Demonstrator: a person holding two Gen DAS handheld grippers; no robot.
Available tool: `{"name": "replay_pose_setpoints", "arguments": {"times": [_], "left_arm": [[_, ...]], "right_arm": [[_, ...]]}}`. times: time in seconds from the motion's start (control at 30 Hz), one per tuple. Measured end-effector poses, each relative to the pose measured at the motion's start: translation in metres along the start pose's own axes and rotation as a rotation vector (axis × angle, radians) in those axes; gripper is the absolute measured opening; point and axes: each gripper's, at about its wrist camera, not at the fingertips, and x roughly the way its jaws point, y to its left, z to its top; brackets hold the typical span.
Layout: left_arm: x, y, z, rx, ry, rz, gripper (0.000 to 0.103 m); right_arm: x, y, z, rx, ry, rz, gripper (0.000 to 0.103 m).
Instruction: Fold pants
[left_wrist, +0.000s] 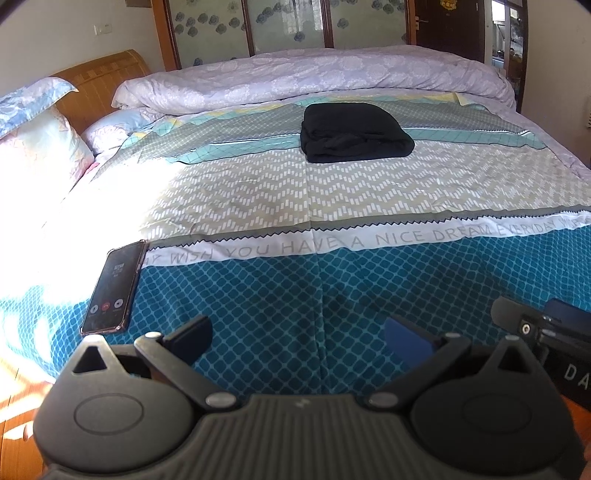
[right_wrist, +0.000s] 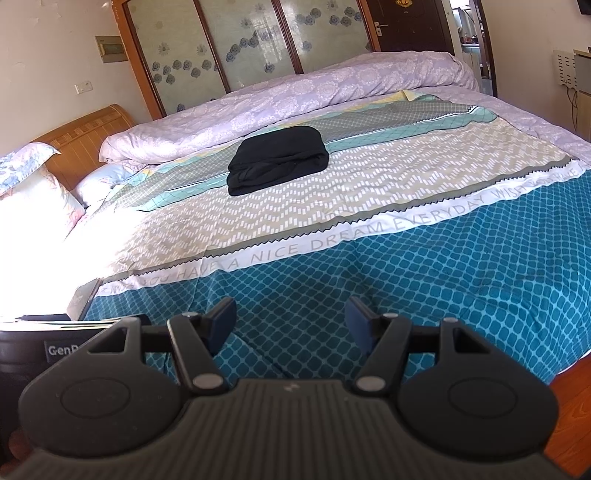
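two tools are in your hands, and both stand with their jaws spread wide and nothing between them. your left tool (left_wrist: 297, 334) hovers over the teal diamond-patterned part of the bedspread (left_wrist: 258, 302) at the near edge of the bed, and your right tool (right_wrist: 291, 319) hangs over the same teal band, just beside it; the body of the right tool shows at the right edge of the left wrist view, and the left tool's housing shows at the left edge of the right wrist view.

the black pants (left_wrist: 354, 133) lie folded into a compact, rounded bundle well apart from both tools, toward the far side of the bed. they rest where the white-and-beige zigzag stripe meets the grey and turquoise stripes, just in front of the rolled lavender duvet (left_wrist: 314, 79) that runs along the far edge. in the right wrist view the pants (right_wrist: 279, 158) sit left of centre, with loose folds showing along their near side.

a phone (left_wrist: 112, 288) with its screen lit lies flat on the bedspread near your left tool, on its left side. pillows (left_wrist: 40, 144) are stacked against the wooden headboard (left_wrist: 99, 81) at the left. a white band printed with grey lettering crosses the bedspread between the tools and the pants.
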Motion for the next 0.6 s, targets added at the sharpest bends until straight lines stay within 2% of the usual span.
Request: {"name": "replay_pose_setpoints", "arguments": {"times": [0.6], "left_arm": [[0.0078,-0.0002,-0.0025,-0.001,0.040,0.009,0.103]], "right_arm": [[-0.0007,-0.0016,-0.0011,0.004,0.000,0.001,0.067]]}}
